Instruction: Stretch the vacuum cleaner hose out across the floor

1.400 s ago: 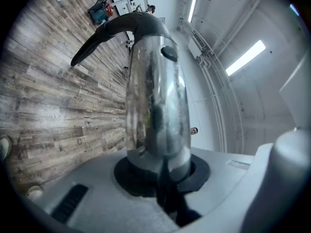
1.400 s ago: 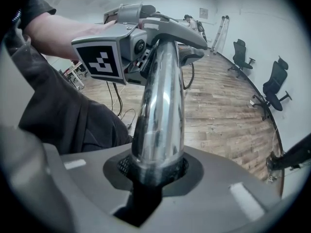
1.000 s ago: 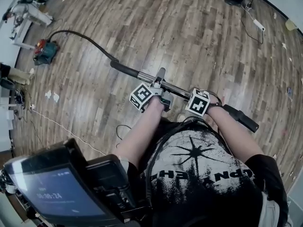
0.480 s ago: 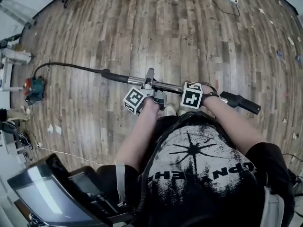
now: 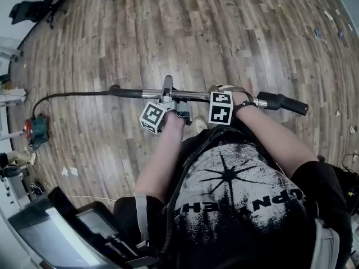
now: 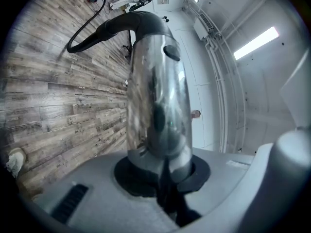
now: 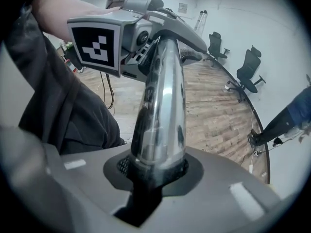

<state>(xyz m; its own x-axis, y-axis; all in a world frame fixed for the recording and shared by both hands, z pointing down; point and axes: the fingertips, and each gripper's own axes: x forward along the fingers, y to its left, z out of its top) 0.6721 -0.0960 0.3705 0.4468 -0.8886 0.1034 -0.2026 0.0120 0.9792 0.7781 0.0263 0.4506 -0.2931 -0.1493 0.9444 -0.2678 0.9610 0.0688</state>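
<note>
Vac body (image 5: 35, 129): far left.
Hose (image 5: 67, 94): curves from vac to tube, not yet taut.
L gripper (image 5: 168, 97): clamped on chrome tube (image 5: 193, 96).
R gripper (image 5: 229, 98): clamped on same tube, nr handle (image 5: 283, 103).
Risk: slick tube may twist in jaws; overpull drags vac.

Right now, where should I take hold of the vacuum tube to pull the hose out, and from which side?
Grip the chrome tube, not the curving hose: it is rigid, straight and lies level across the body. Come from the body side, jaws across it, as the left gripper and right gripper do now.
</note>
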